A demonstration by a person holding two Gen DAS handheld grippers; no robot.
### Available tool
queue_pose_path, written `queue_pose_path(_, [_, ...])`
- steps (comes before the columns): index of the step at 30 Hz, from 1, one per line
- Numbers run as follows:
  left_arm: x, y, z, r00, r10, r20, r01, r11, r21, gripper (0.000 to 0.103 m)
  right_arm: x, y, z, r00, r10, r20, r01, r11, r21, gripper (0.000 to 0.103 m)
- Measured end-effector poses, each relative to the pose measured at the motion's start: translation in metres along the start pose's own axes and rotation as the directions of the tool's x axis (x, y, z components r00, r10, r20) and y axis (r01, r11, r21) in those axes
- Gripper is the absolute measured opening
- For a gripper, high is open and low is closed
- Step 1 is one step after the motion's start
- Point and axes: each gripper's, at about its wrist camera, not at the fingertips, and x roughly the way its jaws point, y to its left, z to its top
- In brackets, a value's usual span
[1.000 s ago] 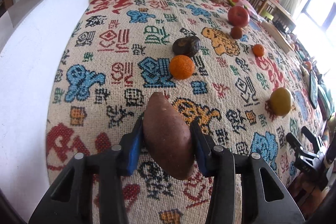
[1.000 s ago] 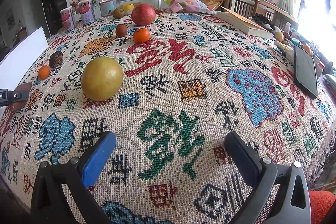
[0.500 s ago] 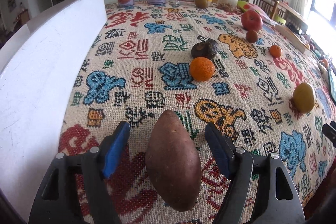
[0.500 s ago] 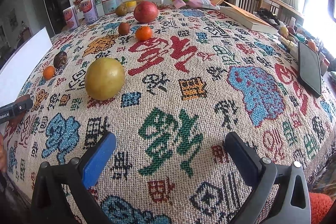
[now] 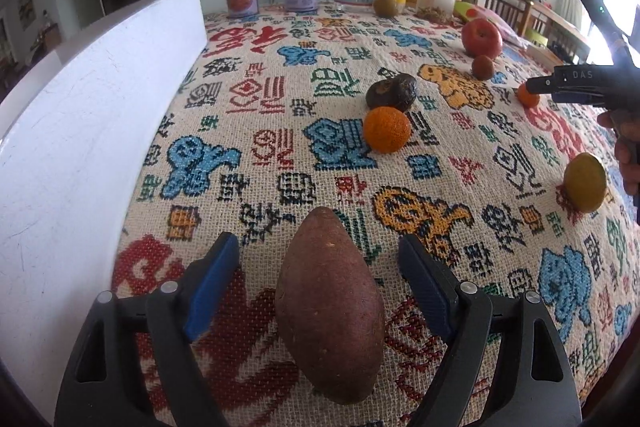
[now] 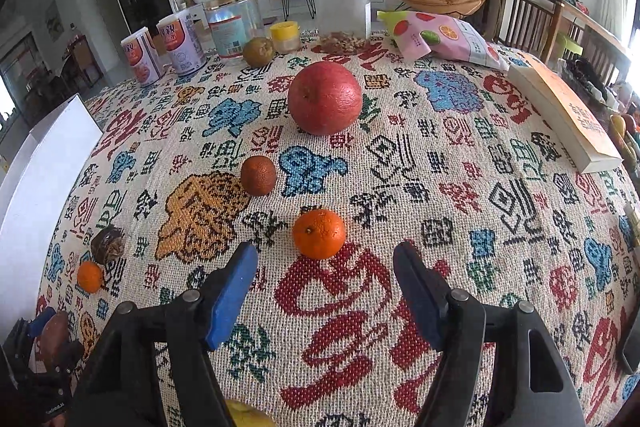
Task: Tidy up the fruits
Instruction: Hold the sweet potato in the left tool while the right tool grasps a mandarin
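Observation:
A brown sweet potato (image 5: 328,307) lies on the patterned cloth (image 5: 280,155) between the jaws of my left gripper (image 5: 318,245). The jaws are opening and both blue pads stand clear of it. In the right wrist view a small orange tangerine (image 6: 319,231) sits just ahead of the fingertips of my right gripper (image 6: 326,251). Its jaws are closing, with gaps on both sides and nothing pressed. Beyond the tangerine lie a dark brown fruit (image 6: 259,175) and a big red fruit (image 6: 325,98).
Another orange (image 5: 387,129), a dark fruit (image 5: 392,91) and a yellow-green fruit (image 5: 585,182) lie on the cloth. A white box (image 5: 80,131) runs along the left edge. Cans and jars (image 6: 236,27) stand at the back, a book (image 6: 560,111) at the right.
My left jaws have opened and let go of the sweet potato, which now rests on the cloth. My right gripper moved past the yellow fruit to the tangerine, and its jaws narrowed.

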Motion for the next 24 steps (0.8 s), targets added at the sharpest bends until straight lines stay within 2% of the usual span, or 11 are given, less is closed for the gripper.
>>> queue_pose_path(3, [0.0,0.0,0.0,1.0,0.0,0.0,0.0,1.0,0.0,0.084,0.026,0.006,0.006,0.998,-0.038,-0.051,0.037,0.999,-0.021,0.064])
queue_pose_path(4, [0.0,0.0,0.0,1.0,0.0,0.0,0.0,1.0,0.0,0.084,0.034,0.006,0.005,0.996,-0.046,-0.07,0.043,0.999,-0.033,0.058])
queue_pose_path(5, [0.0,0.0,0.0,1.0,0.0,0.0,0.0,1.0,0.0,0.084,0.039,0.007,0.004,0.995,-0.055,-0.084,0.051,0.998,-0.048,0.045])
queue_pose_path(6, [0.0,0.0,0.0,1.0,0.0,0.0,0.0,1.0,0.0,0.084,0.037,0.009,0.004,0.996,-0.071,-0.061,0.066,0.995,-0.073,0.041])
queue_pose_path(7, [0.0,0.0,0.0,1.0,0.0,0.0,0.0,1.0,0.0,0.084,0.036,0.011,0.003,0.995,-0.077,-0.059,0.071,0.993,-0.093,0.031])
queue_pose_path(10, [0.0,0.0,0.0,1.0,0.0,0.0,0.0,1.0,0.0,0.084,0.025,0.009,-0.002,0.995,-0.092,-0.037,0.088,0.991,-0.104,0.031])
queue_pose_path(16, [0.0,0.0,0.0,1.0,0.0,0.0,0.0,1.0,0.0,0.084,-0.026,-0.035,-0.029,0.998,-0.056,-0.022,0.056,0.998,-0.005,0.031])
queue_pose_path(20, [0.0,0.0,0.0,1.0,0.001,0.0,-0.001,1.0,0.0,0.084,-0.059,-0.063,-0.079,0.998,-0.054,-0.024,0.055,0.997,0.062,0.031])
queue_pose_path(24, [0.0,-0.001,-0.001,1.0,0.003,0.0,-0.003,1.0,0.001,0.084,-0.074,-0.068,-0.13,0.997,-0.08,0.008,0.079,0.994,0.082,0.031])
